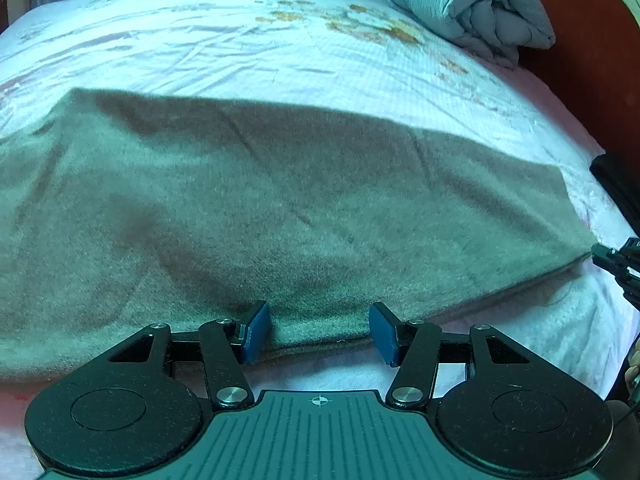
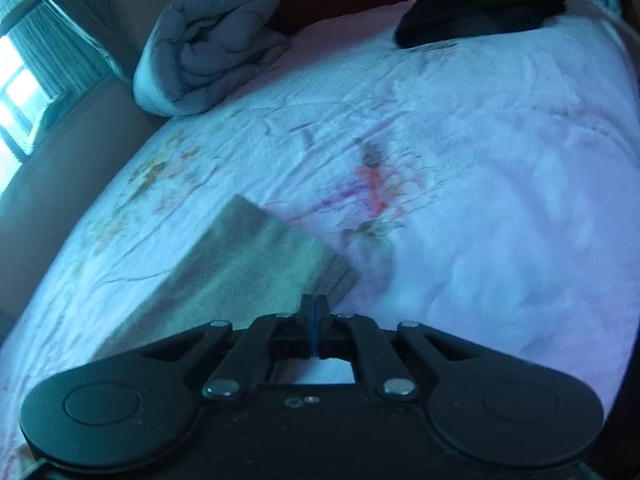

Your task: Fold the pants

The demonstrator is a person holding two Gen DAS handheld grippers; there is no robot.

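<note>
pants point(image 1: 280, 200) fuzzy matt cloth; bedsheet point(image 1: 280, 52) smooth, creased

The pants point(image 1: 260, 208) lie flat on the bed point(image 1: 200, 40). Beyond the pants, at the bed's far corner, sits a rolled quilt point(image 1: 472, 8). A dark bundle point(image 2: 480, 16) rests at the other far corner, well apart from the pants.

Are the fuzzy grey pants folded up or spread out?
Folded. The fuzzy grey pants lie in doubled layers along the near edge, a compact rectangle on the floral bedsheet.
</note>
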